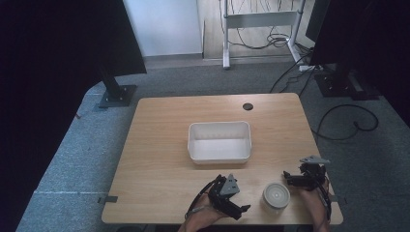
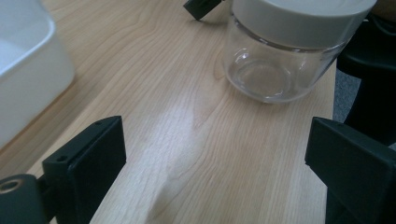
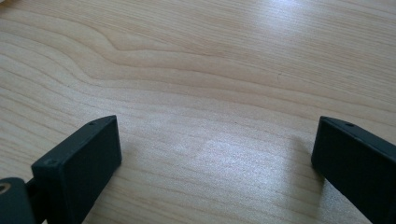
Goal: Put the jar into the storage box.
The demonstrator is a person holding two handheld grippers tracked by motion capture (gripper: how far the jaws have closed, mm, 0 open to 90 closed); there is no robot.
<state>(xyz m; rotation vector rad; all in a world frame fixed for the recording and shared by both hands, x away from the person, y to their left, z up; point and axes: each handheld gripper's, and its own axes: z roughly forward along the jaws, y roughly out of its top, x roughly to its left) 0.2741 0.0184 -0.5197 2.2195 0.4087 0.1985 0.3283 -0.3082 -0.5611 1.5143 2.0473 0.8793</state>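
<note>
Jar: a clear round glass jar with a white lid [image 1: 276,195] is being kept upright near the front edge of the light wooden tabletop [image 1: 159,145], between both grippers.
Left gripper [image 1: 240,209]: jaws are being held wide apart, just beside the jar, gripping nothing.
Right gripper [image 1: 286,177]: jaws are being held apart over bare wood.
Tub: a white rectangular plastic tub [image 1: 220,141] is being left mid-table.

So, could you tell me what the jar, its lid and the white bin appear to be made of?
The jar looks like clear glass, or possibly clear plastic: the wood shows through it, with bright highlights on its thick base. Its lid seems matte off-white plastic, opaque and even. The white bin looks like smooth moulded plastic with rounded corners. The table shows light wood grain, perhaps laminate.
</note>
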